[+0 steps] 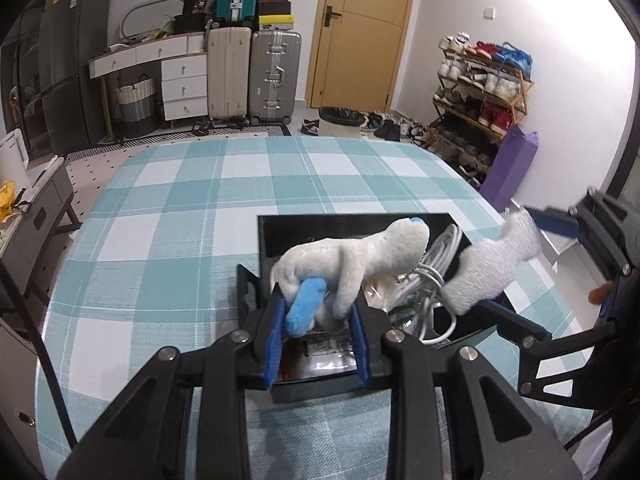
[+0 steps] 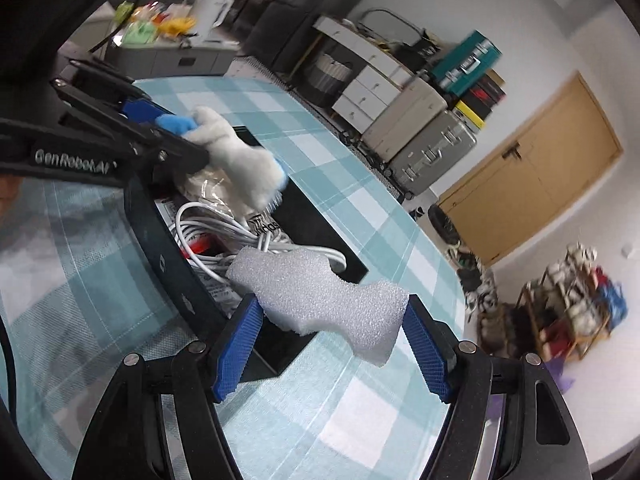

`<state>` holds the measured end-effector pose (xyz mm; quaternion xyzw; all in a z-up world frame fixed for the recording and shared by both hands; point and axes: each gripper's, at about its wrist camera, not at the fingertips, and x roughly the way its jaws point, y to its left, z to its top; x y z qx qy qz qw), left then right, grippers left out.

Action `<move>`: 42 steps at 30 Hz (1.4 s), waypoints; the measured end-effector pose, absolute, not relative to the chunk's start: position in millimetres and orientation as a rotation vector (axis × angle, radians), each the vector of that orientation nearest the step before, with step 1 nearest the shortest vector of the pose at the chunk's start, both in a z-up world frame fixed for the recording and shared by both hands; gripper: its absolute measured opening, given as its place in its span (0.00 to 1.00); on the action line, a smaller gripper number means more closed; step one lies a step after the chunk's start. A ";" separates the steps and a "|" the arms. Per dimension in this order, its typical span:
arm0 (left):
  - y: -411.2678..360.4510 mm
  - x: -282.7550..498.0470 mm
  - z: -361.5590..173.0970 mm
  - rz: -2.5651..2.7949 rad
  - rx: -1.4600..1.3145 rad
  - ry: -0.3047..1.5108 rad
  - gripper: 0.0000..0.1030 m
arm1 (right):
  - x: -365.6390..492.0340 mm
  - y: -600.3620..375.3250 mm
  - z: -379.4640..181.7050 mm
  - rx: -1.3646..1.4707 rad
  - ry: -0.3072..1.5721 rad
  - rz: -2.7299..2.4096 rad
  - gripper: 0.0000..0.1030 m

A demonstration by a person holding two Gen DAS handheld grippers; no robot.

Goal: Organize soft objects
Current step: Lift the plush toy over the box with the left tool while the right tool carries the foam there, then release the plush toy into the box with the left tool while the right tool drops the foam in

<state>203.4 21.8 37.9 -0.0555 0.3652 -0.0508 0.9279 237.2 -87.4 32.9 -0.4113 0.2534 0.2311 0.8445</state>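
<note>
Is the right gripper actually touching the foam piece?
Touching. The right wrist view shows the foam piece wedged between the right gripper's blue pads, both ends pressed against them, held above the table.

The left gripper [image 1: 318, 334] tilts downward, its blue-padded fingers [image 1: 275, 346] drawn close together and pinching the plush toy [image 1: 352, 260]. The right gripper [image 2: 332, 350] also points downward, rolled to one side, its fingers [image 2: 236, 352] set wider apart, pads pressing both ends of the white foam piece [image 2: 324, 296].
</note>
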 end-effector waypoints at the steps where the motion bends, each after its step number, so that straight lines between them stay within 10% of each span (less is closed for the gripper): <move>1: 20.0 203.6 36.9 -0.103 -0.108 0.749 0.27 | 237.6 -86.1 32.7 -0.878 0.535 0.493 0.71; 23: 4.9 205.6 30.7 -0.131 -0.071 0.800 0.28 | 262.2 -85.0 35.7 -0.688 0.599 0.685 0.74; 32: 7.1 199.2 37.8 -0.155 -0.097 0.775 0.56 | 260.8 -93.9 40.0 -0.642 0.572 0.691 0.97; 42: 4.2 178.5 48.5 -0.135 -0.073 0.723 0.83 | 241.4 -120.0 44.0 -0.467 0.559 0.683 0.99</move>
